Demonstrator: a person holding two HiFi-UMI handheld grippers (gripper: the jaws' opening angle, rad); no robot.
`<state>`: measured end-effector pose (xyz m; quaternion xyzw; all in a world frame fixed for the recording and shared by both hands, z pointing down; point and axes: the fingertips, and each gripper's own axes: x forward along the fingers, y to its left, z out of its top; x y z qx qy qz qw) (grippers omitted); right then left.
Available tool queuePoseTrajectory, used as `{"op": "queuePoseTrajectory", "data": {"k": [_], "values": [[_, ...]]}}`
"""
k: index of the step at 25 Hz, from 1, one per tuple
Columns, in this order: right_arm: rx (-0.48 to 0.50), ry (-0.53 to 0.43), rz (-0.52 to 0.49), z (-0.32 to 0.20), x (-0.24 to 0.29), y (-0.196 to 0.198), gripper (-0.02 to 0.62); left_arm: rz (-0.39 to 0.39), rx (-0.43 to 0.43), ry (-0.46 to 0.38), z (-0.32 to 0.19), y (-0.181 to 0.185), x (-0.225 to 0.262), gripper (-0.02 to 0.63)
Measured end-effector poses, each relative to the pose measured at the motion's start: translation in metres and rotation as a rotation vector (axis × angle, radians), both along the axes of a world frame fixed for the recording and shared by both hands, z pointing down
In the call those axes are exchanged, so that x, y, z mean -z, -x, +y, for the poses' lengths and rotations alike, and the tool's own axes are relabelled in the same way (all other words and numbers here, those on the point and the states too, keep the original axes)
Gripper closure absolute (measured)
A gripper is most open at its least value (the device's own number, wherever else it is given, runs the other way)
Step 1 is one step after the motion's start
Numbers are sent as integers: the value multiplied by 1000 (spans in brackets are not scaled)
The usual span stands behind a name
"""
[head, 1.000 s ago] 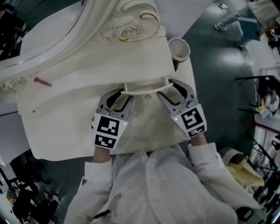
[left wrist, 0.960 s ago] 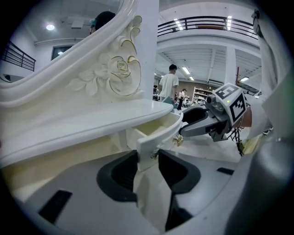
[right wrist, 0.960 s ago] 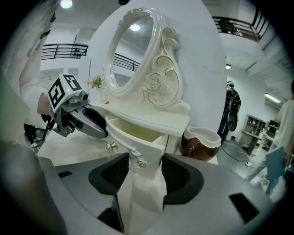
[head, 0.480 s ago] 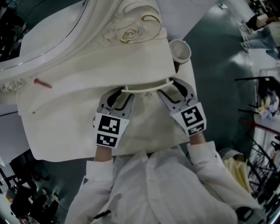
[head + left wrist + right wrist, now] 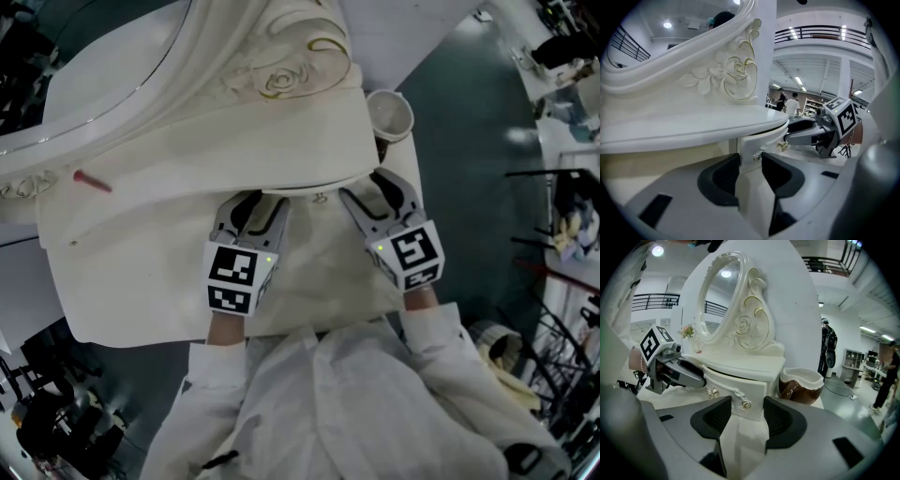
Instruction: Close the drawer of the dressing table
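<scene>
The cream drawer (image 5: 319,191) of the dressing table (image 5: 141,272) shows only a thin strip of its front under the table top. My left gripper (image 5: 253,204) stands at the drawer's left end. In the left gripper view the drawer front's left edge (image 5: 754,145) sits between the dark pads of that gripper (image 5: 750,164), whose jaws are open. My right gripper (image 5: 370,190) is at the right end. Its own view has the drawer front (image 5: 740,390) and a small brass knob (image 5: 746,404) in the gap of the open right gripper (image 5: 746,416), with space on both sides.
A brown-and-white cup (image 5: 388,112) stands on the table top just right of the drawer, close to my right gripper. The carved mirror frame (image 5: 272,75) rises behind. A small red object (image 5: 92,179) lies at the left. The dark floor (image 5: 469,187) lies to the right.
The drawer has slid further in under the table top, so its open rim no longer shows. Both grippers moved slightly forward with it.
</scene>
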<state>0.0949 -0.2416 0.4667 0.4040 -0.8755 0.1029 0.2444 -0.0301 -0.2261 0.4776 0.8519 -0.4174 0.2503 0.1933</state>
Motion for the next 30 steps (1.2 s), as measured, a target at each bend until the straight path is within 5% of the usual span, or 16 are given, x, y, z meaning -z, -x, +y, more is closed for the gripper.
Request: {"op": "queuePoseTrajectory", "data": {"k": [10,17,30], "values": [[-114,16,-62,-9,-9,-8,385,48,89,20,-8,1,-2,463],[-149,29,-62,-13,-11,-8,385,9,133,11,-15,7,-4,463],[-178,29,-49,-20,-11,-7,387,35,144,16,-22,7,-5,463]]}}
